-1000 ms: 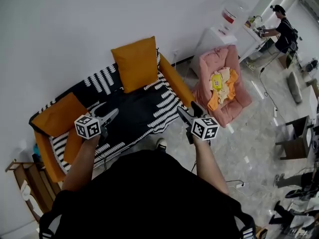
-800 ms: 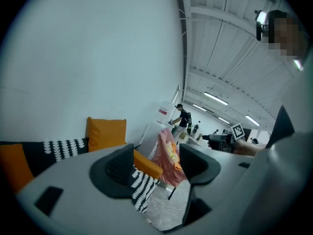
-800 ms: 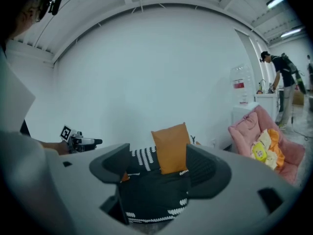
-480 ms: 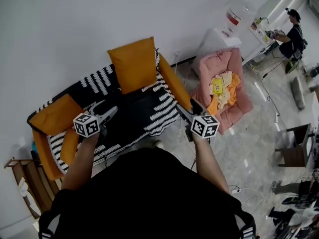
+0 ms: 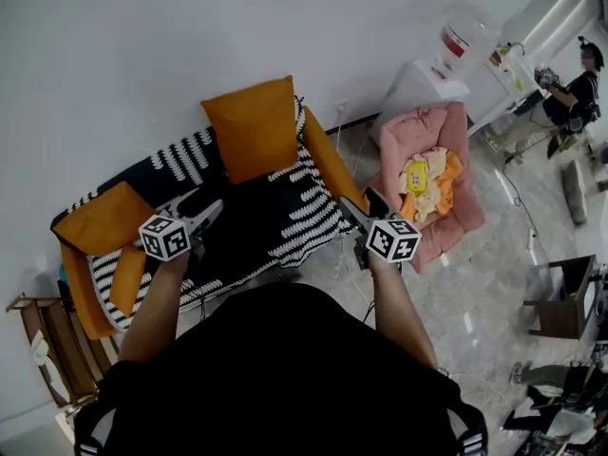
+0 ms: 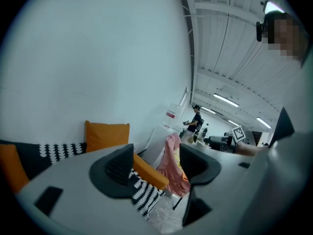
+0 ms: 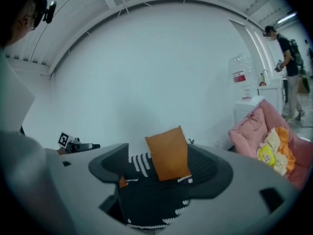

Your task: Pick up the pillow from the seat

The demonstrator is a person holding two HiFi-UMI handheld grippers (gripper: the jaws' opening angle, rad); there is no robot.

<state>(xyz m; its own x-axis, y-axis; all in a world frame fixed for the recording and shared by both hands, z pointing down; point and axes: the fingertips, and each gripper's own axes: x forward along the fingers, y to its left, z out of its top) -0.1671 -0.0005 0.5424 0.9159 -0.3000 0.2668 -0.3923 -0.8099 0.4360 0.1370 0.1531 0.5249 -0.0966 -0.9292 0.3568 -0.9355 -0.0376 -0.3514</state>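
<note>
An orange pillow (image 5: 252,128) stands upright against the wall at the back of a sofa seat (image 5: 252,212) that is covered by a black-and-white throw. A second orange pillow (image 5: 100,221) lies at the sofa's left end. My left gripper (image 5: 204,212) hovers over the seat's left half, open and empty. My right gripper (image 5: 359,207) hangs by the sofa's orange right arm (image 5: 332,164); its jaws are opening with nothing between them. The right gripper (image 7: 161,173) view frames the upright pillow (image 7: 167,153) some way beyond its jaws. The left gripper (image 6: 156,163) view shows that pillow (image 6: 106,136) at left.
A pink armchair (image 5: 456,207) heaped with yellow and orange clothes stands right of the sofa. Behind it are a white cabinet (image 5: 413,84) and a water dispenser (image 5: 459,38). A wooden rack (image 5: 47,345) sits at the sofa's left end. A person (image 5: 575,88) stands far right.
Both grippers have kept nearly the same place over the sofa. The person in the background has moved farther right, and the view has shifted slightly.
</note>
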